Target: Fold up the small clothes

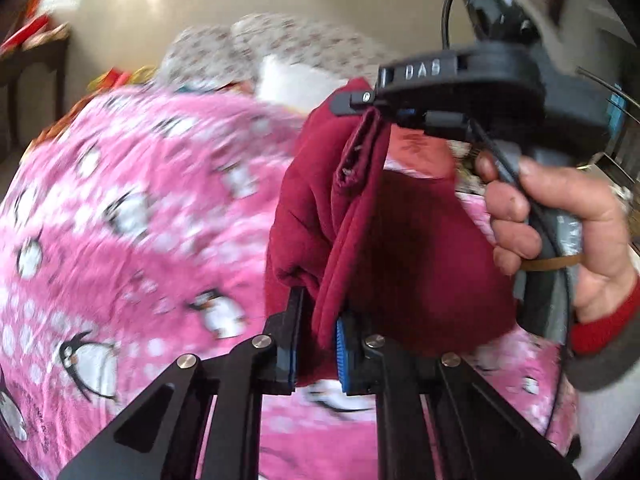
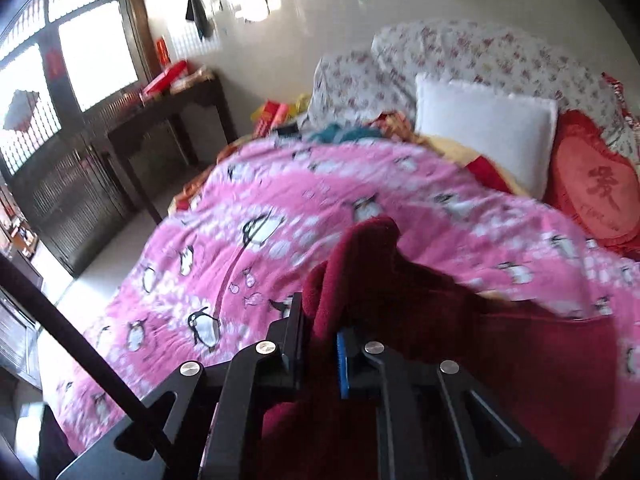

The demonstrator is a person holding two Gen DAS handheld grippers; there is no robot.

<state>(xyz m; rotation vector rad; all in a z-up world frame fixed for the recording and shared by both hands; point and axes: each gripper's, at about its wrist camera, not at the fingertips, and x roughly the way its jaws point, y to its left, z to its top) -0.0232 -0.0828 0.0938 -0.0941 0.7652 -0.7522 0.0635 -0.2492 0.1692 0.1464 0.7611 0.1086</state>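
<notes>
Left hand-held gripper (image 1: 316, 344) pinched tight on dark red cloth (image 1: 384, 240). Right hand-held gripper (image 2: 320, 344) pinched tight on it too. Cloth hangs between us, above pink penguin blanket (image 2: 280, 200) on bed. We keep both pinches firm, pull edge straight, lay flat before folding.

Daylight is pouring in through the window (image 2: 80, 52) at my right camera's left edge, blowing it out to white, and glare is bouncing off the glossy wall (image 2: 248, 4) behind. Motion blur is smearing the pink penguin bedspread (image 1: 132, 216) in my left camera, while my gripper linkages are staying sharp. Both fisheye views are bending and darkening toward their rounded corners.
</notes>
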